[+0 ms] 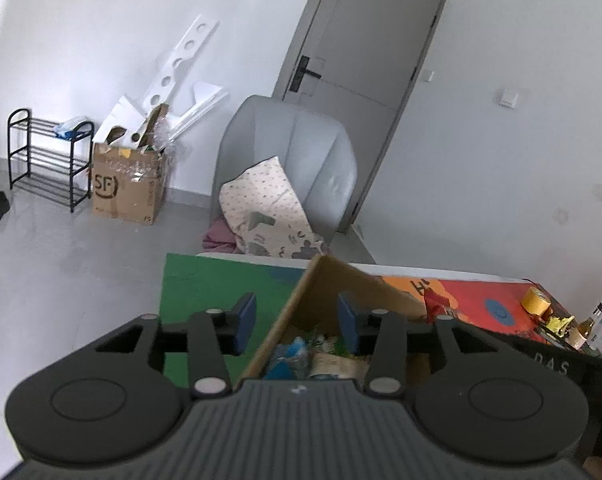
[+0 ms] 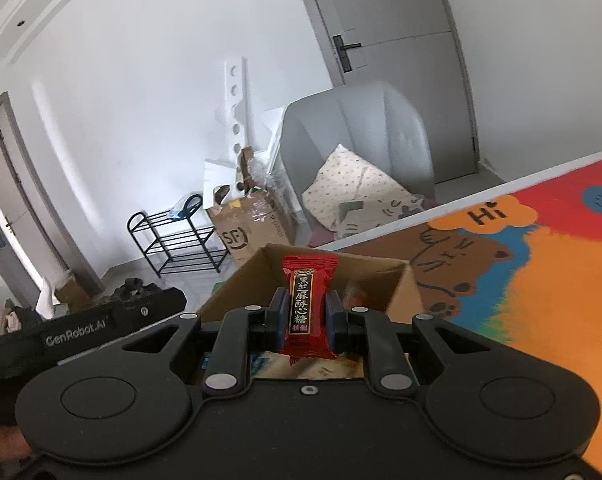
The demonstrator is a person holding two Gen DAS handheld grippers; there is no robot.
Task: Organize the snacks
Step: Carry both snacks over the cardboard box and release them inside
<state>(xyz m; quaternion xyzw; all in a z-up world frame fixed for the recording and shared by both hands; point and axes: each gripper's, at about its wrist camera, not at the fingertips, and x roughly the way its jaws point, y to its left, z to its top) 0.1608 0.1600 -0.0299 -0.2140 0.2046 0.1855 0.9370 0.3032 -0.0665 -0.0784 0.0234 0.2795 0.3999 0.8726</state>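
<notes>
My right gripper is shut on a red candy packet with black and gold lettering, held upright over an open cardboard box. Other wrapped snacks lie in the box under it. My left gripper is open, its jaws astride the left wall of the same cardboard box: one blue pad outside, one inside. Snack packets lie in the box below it. The red packet shows at the box's right edge in the left wrist view.
The box stands on a colourful mat with a bear drawing; its green part is left of the box. A yellow tape roll and a bottle are at far right. A grey armchair with a pillow stands behind.
</notes>
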